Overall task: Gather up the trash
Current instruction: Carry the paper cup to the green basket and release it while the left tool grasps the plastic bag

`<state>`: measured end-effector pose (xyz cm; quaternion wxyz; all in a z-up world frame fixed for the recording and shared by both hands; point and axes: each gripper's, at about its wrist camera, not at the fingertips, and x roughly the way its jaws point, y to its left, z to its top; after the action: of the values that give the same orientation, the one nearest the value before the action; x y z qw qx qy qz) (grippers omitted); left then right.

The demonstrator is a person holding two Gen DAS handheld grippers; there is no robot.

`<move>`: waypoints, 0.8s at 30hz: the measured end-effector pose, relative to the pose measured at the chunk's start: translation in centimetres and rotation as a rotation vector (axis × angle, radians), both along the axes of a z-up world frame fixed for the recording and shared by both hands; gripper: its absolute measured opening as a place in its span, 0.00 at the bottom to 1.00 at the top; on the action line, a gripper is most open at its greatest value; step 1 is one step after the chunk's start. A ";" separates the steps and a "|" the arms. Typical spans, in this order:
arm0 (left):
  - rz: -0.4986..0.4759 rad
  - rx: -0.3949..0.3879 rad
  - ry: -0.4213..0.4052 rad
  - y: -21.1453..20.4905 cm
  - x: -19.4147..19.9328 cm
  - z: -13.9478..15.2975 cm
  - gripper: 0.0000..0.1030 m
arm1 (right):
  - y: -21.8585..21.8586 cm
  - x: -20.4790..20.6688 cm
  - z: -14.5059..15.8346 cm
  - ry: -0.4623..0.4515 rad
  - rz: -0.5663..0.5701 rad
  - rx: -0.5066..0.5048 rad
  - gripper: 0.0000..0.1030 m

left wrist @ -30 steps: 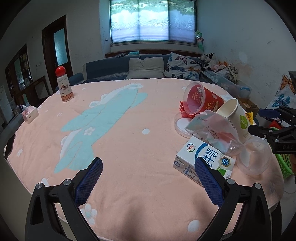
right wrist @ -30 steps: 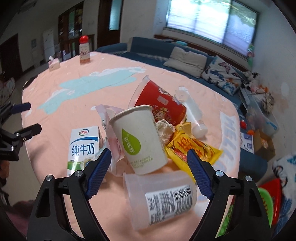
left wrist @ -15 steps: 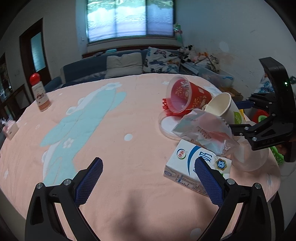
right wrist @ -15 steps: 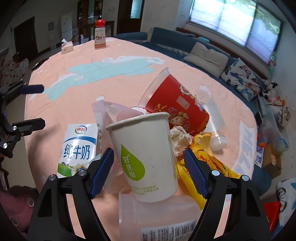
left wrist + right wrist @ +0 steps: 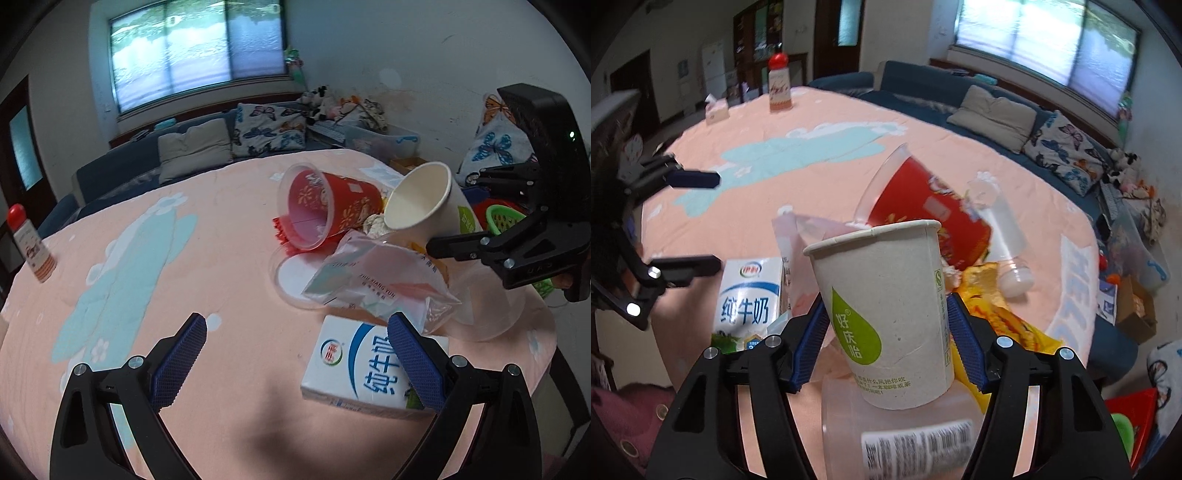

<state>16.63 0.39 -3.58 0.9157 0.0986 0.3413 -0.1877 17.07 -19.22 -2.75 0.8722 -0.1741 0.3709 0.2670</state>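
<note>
A pile of trash lies at the table's right end. My right gripper (image 5: 884, 325) has closed on a white paper cup (image 5: 886, 306) with a green drop; its pads touch both sides. The cup also shows in the left wrist view (image 5: 424, 205). Around it lie a red plastic cup (image 5: 325, 206) on its side, a clear plastic bag (image 5: 376, 284), a milk carton (image 5: 365, 369), a clear cup (image 5: 905, 435) and a yellow wrapper (image 5: 1001, 314). My left gripper (image 5: 295, 354) is open and empty, just left of the carton.
A red-capped bottle (image 5: 31, 243) stands at the far left of the pink tablecloth (image 5: 184, 258). A tissue box (image 5: 716, 110) sits beyond it. A green basket (image 5: 506, 221) and a sofa (image 5: 184, 155) are off the table.
My right gripper moved in and closed its jaws on the paper cup, which now sits more upright. My left gripper moved right, toward the milk carton.
</note>
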 end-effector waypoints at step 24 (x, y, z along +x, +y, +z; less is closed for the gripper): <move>-0.281 0.016 0.082 -3.9 6.2 -2.5 0.27 | -7.8 -5.2 2.1 -0.041 -0.311 0.141 0.62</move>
<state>22.86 -3.47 -6.10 0.8649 0.1449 0.3627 -0.3152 11.92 -26.99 -0.69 0.9205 -0.0583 0.3558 0.1506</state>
